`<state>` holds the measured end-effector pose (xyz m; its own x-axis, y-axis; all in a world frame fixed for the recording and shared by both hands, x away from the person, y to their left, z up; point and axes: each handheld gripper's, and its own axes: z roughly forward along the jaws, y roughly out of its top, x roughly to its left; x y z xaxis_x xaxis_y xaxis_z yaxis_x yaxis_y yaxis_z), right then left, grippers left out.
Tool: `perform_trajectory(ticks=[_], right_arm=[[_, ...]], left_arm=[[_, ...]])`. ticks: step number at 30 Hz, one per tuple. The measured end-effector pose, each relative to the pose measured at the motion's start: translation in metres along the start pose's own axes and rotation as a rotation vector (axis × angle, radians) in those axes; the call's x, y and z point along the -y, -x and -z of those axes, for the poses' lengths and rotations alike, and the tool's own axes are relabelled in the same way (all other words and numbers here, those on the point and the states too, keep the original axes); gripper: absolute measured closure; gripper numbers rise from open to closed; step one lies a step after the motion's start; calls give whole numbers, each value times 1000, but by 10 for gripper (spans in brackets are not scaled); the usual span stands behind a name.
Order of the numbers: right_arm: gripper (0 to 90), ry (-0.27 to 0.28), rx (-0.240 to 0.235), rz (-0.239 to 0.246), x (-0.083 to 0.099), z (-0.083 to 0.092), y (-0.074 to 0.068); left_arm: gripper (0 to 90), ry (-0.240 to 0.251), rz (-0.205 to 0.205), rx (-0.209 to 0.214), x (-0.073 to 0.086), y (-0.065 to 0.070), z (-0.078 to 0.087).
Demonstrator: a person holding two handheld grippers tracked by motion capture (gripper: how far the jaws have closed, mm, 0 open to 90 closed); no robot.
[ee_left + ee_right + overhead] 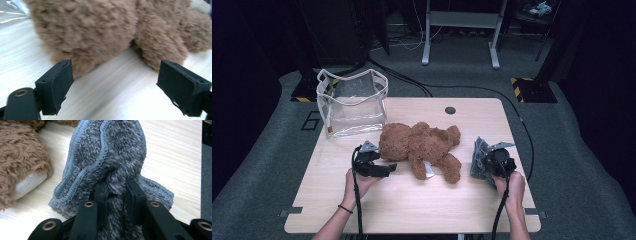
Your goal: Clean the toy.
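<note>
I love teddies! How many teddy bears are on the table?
1. The brown teddy bear lies mid-table, between the clear bag and the grey cloth. Nothing suggests another is hidden.

Grey fuzzy cloth [110, 157] bunched upright beside lying brown teddy [422, 145]

one teddy bear [421, 145], one grey cloth [478, 156], one clear bag [352, 102]

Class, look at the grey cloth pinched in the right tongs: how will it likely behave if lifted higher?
The grey cloth is bunched and folded between the right tongs, so it is probably floppy and would drape. Its fuzzy pile suggests good grip, unlikely to slip. It looks thin and light, so a loose corner may trail on the table.
</note>
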<state>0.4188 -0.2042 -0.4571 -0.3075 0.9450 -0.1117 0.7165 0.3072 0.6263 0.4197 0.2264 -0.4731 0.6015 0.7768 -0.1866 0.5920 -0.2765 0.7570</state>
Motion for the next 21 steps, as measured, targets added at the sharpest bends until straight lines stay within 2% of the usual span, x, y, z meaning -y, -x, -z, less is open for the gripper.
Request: perform_trajectory(ticks=[5,10,17,18,20,21], right_arm=[[736,0,-10,-6,1,-1,0],[735,1,-9,-5,1,-1,0],[734,-2,-13,1,2,-1,-1],[735,-2,-11,0,2,-1,-2],[734,-4,-10,-3,2,-1,-1],[734,-3,-8,-5,3,-1,-1]], left_arm=[[87,-4,-13,6,1,16,-7],[58,0,-10,11,1,27,-14],[12,-15,-35,6,2,47,-30],[9,-7,-24,10,2,50,-33],[1,-21,-43,5,3,53,-37],[0,-17,-24,18,3,54,-40]])
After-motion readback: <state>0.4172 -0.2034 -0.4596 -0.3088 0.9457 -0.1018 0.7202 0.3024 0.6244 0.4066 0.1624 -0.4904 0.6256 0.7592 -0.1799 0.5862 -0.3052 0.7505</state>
